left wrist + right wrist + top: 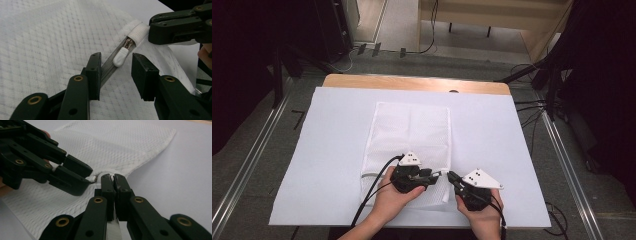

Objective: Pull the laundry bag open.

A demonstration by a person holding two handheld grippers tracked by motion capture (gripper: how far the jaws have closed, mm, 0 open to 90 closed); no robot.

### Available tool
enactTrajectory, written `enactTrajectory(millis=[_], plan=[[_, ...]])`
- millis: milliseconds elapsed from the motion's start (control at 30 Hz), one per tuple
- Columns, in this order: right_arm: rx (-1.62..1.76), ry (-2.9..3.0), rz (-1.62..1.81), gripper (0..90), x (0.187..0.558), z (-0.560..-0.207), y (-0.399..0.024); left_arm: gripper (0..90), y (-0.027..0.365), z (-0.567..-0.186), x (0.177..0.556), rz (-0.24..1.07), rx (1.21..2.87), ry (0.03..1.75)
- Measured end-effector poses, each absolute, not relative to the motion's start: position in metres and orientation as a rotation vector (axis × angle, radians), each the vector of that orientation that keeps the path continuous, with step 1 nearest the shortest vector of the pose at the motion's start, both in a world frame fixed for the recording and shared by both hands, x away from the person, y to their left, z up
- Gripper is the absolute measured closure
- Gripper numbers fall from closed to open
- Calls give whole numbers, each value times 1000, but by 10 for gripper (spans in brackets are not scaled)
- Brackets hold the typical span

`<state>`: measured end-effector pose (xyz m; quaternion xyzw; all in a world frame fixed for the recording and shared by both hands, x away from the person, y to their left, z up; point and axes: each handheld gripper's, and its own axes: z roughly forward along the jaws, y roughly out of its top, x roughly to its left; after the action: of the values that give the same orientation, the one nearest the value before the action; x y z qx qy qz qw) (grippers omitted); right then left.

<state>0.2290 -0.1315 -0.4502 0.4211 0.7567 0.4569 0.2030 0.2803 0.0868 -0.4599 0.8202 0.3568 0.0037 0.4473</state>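
A white mesh bag (412, 130) lies flat on the white sheet (497, 145). Its zipper (109, 67) runs along the near edge, with a white pull (120, 57) close to the end. My left gripper (116, 58) is open, one jaw on each side of the pull and neither touching it. My right gripper (113, 178) is shut on the white fabric tab (138, 31) at the zipper's end, at the bag's near right corner. In the high view the left gripper (436, 174) and right gripper (451, 176) nearly meet tip to tip.
The sheet covers a wooden table (412, 82) whose far edge shows. Bare sheet lies left and right of the bag. Black stands and cables (537, 107) sit on the floor beside the table.
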Motion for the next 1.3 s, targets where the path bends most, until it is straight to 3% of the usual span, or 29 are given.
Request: enactTrajectory(millis=[267, 700, 1000, 1300], plan=[[1146, 2100, 1257, 894, 227, -450, -127, 757, 88, -455, 277, -15, 2044, 854], [1120, 2087, 1270, 895, 224, -447, -123, 777, 85, -454, 276, -54, 2043, 825], [1122, 2094, 1250, 900, 223, -446, -123, 867, 92, -453, 282, -115, 2027, 852], [1154, 2077, 1196, 900, 223, -444, -124, 875, 99, -454, 281, -77, 2074, 864]])
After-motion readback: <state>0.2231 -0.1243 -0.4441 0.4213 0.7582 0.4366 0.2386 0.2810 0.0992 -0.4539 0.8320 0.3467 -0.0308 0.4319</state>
